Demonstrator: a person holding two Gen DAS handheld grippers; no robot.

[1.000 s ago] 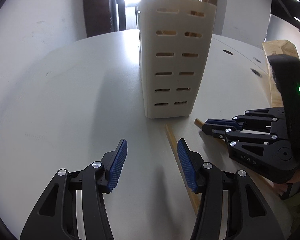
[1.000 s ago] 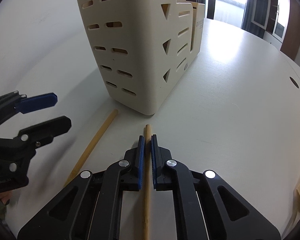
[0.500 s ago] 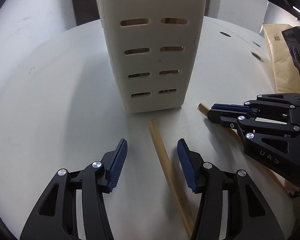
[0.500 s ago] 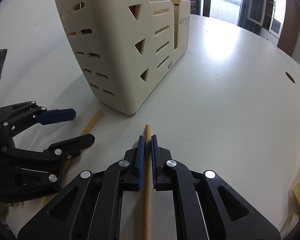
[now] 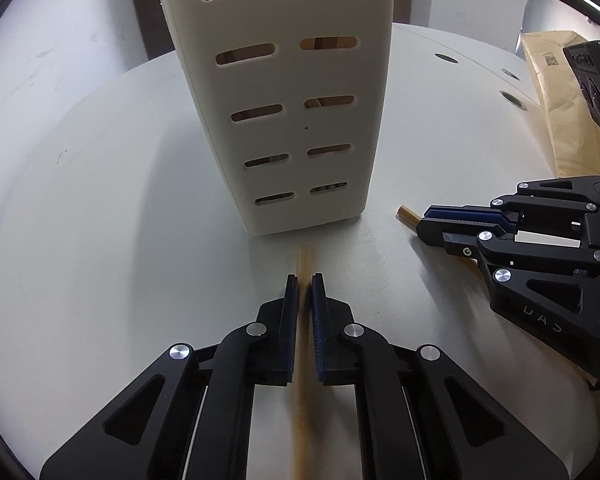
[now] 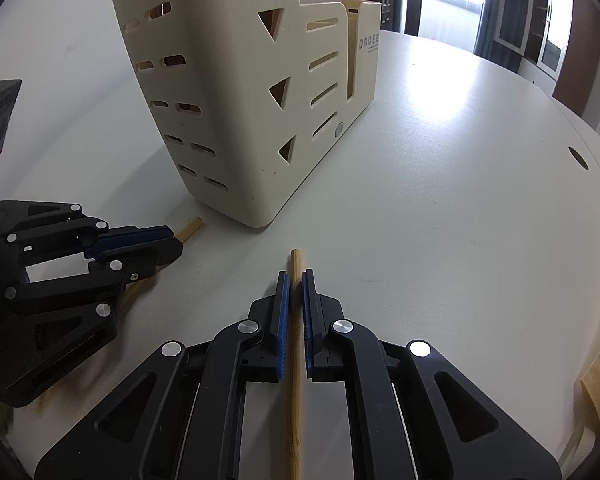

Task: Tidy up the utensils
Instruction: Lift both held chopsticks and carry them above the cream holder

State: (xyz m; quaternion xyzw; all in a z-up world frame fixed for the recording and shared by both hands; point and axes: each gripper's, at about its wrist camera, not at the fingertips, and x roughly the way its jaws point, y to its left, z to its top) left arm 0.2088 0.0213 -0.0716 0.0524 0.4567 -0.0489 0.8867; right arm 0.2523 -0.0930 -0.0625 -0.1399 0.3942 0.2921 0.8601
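Observation:
A cream slotted utensil holder (image 5: 288, 112) stands on the white round table (image 5: 100, 240); it also shows in the right wrist view (image 6: 236, 92). My left gripper (image 5: 304, 280) is shut on a wooden chopstick (image 5: 303, 264) whose tip points at the holder's base. My right gripper (image 6: 295, 276) is shut on a second wooden chopstick (image 6: 294, 340). In the left wrist view the right gripper (image 5: 428, 220) sits at the right with its chopstick's tip (image 5: 406, 214) showing. In the right wrist view the left gripper (image 6: 172, 240) sits at the left, its chopstick's tip (image 6: 190, 228) poking out.
A tan padded envelope (image 5: 556, 112) lies at the table's right side. The table has small round holes (image 6: 578, 158) near its far edge. Wooden utensils show through the holder's slots. Windows and dark cabinets stand behind the table.
My left gripper has moved over the loose chopstick and closed on it. The right gripper still holds its chopstick and has backed slightly from the holder.

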